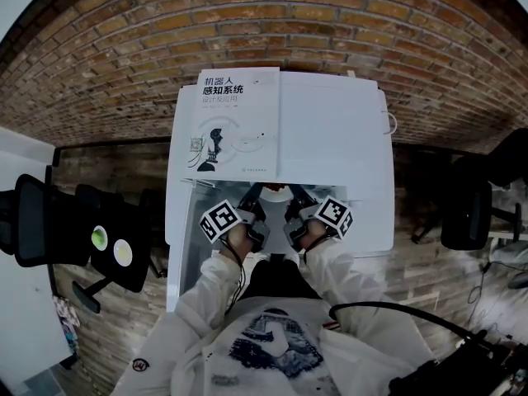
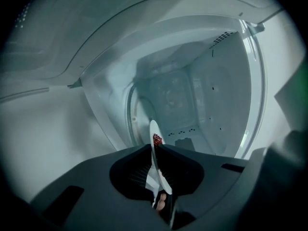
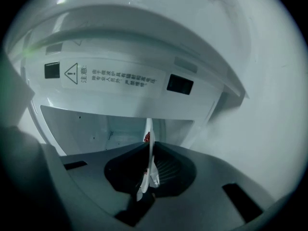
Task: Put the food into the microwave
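Firmly, left claw (image 2: 155, 147) and right claw (image 3: 149, 146) each clamp the plate (image 2: 154, 129) edge-on, facing the microwave (image 2: 192, 95).

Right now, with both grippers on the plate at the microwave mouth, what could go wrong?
1. The left gripper and right gripper each pinch only the thin rim of the plate; if one slips, the plate could tip.
2. In the right gripper view the upper frame of the microwave sits close above the jaws; lifting could knock it.
3. The book lies on top of the microwave; a hard bump might shift it.
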A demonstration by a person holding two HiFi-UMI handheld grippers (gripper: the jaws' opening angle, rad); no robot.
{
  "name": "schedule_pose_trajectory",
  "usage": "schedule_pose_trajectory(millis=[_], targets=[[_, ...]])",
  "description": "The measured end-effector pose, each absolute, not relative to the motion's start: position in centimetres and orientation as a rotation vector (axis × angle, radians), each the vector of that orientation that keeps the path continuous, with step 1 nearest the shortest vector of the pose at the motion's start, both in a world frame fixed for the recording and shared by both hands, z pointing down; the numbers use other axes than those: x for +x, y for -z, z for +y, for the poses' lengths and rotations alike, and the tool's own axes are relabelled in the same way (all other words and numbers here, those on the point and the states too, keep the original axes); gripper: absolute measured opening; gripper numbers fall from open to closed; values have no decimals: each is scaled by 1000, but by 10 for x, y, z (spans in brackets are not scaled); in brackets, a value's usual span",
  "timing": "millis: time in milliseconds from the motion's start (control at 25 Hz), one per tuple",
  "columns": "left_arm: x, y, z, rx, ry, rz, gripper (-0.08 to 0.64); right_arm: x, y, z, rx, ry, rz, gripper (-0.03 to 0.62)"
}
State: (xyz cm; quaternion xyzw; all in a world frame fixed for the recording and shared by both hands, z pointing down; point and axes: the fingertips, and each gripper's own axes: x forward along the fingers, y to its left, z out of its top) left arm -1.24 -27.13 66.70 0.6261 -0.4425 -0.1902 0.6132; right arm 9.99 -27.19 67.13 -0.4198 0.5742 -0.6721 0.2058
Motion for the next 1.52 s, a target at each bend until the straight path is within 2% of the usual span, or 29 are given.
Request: schedule_pose_trajectory(millis=[480,600,800,1160,1280,1520], targets=[[-14,-680,-269,1454,398,-1033,40,97,-684,-273,-1188,1889,1559,34],[-10,-680,-263,1455,389,-1005,92,96,-686,-274,-1188,1890,1553,34],[-1,-672,-247,1457,406,-958,103,93,-686,-276,-1181,1893,1555,34],[16,-673,-232,1440,397,-900,98,93,-689,-275,-1184,1897,1556,34],[15,-675,-232,1429,401,-906,48,93,-689,-276,-1181,1894,1560,34],[13,-676,-231,1398,431,-907,34,91,-691,-274,-1186,1905,1573,35]])
